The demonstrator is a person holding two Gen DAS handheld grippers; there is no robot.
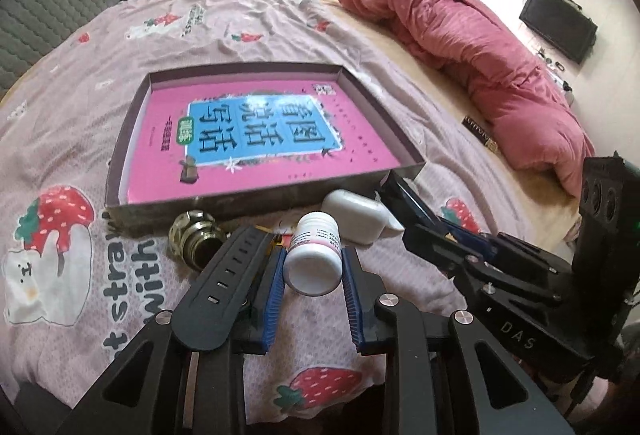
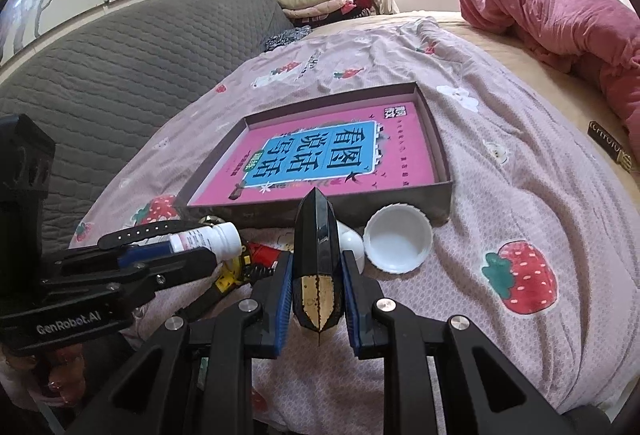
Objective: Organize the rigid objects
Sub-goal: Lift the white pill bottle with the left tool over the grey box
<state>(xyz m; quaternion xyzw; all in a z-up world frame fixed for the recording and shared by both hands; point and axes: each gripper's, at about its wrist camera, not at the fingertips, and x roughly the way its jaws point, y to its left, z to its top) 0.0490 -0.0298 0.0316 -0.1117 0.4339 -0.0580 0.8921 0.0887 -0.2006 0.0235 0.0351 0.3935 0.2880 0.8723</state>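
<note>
A: How is the tidying going?
B: Barely begun. The box (image 1: 256,195) is holding only a book (image 1: 256,139). The left gripper (image 1: 312,271) is clamping a pill bottle (image 1: 314,255), and the right gripper (image 2: 316,299) is pinching a black case (image 2: 316,247), both just before the box.
A: What's left?
B: A glass bottle (image 1: 194,239) and a white lid (image 2: 398,243) are lying on the bed.
</note>
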